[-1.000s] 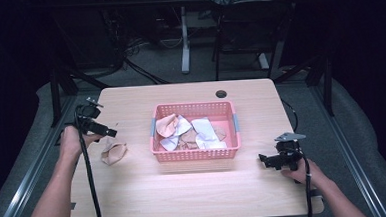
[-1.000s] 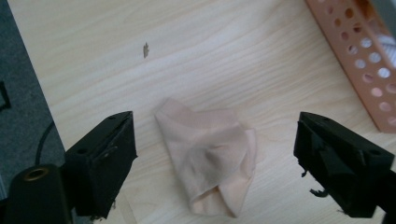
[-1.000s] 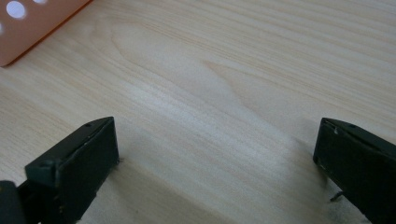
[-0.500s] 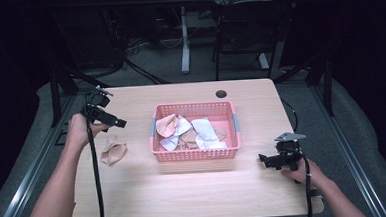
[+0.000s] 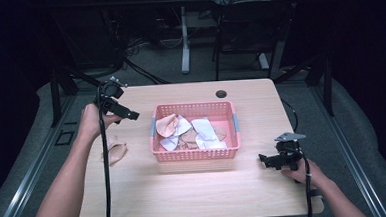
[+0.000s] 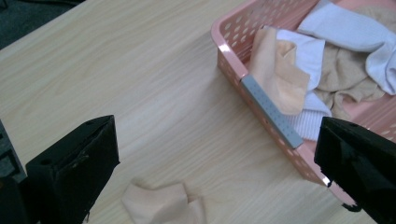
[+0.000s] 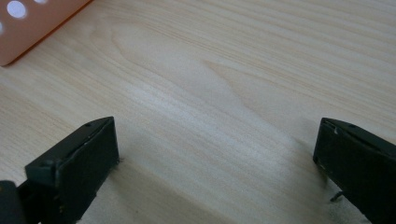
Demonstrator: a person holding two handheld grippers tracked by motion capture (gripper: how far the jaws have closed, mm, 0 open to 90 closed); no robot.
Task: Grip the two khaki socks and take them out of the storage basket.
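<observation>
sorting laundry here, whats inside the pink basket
The pink basket holds a loose heap of socks: white socks, a peach sock, beige ones. Whatever lies under the heap is covered.

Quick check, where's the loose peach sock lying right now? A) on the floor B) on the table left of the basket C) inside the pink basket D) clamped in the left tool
B: the peach sock lies on the bare table left of the pink basket, apart from it; the left tool is above it, open and empty.

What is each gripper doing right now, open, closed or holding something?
Left gripper: open, holding nothing, above the table beside the pink basket.
Right gripper: open, holding nothing, low over bare table.
</observation>
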